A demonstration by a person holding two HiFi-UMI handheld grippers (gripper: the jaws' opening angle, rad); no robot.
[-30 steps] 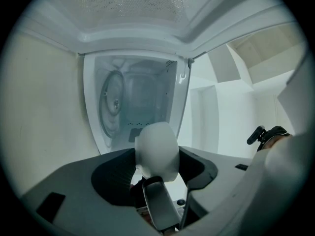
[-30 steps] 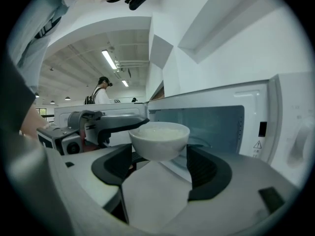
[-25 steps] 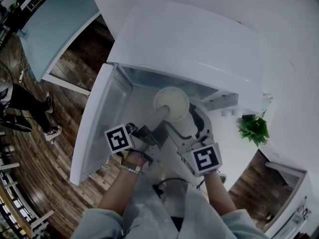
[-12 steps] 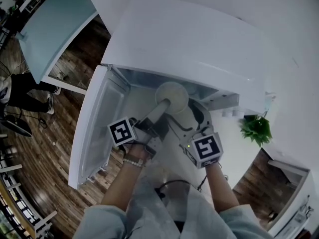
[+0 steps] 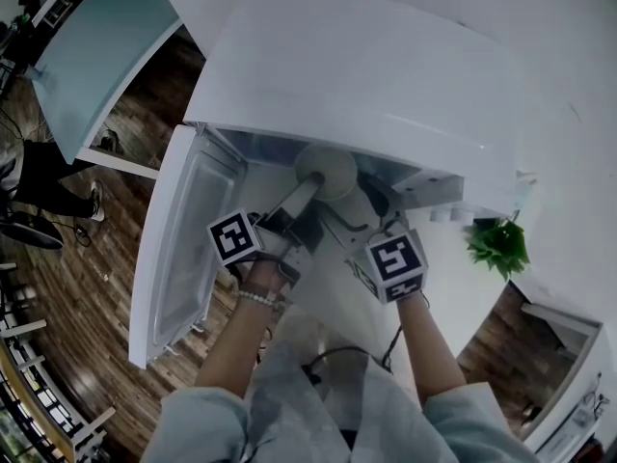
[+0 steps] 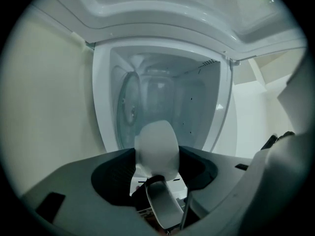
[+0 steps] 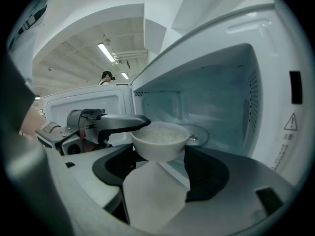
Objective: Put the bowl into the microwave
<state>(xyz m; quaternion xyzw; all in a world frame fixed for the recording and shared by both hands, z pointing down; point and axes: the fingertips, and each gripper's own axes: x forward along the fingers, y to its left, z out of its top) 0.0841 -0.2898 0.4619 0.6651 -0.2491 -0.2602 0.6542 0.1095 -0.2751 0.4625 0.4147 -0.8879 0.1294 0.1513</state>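
A white bowl (image 5: 326, 170) of rice (image 7: 160, 134) hangs at the mouth of the open white microwave (image 5: 366, 75), in front of its glass turntable (image 7: 199, 134). My left gripper (image 5: 307, 189) reaches in from the left and is shut on the bowl's rim, one finger (image 7: 118, 122) lying over the edge. My right gripper (image 5: 371, 205) stands close at the bowl's right. Its jaws have just been closing a little but stay wide. One white pad (image 7: 153, 195) lies under the bowl, and I see no second pad on it.
The microwave door (image 5: 183, 239) swings wide open to the left. A green plant (image 5: 496, 247) stands on the white counter at the right. A pale blue table (image 5: 96, 56) and a person's legs (image 5: 48, 186) are on the wooden floor at the left.
Both grippers and the bowl have moved forward and a little down, from in front of the microwave to its mouth. The left grip on the rim is unchanged.
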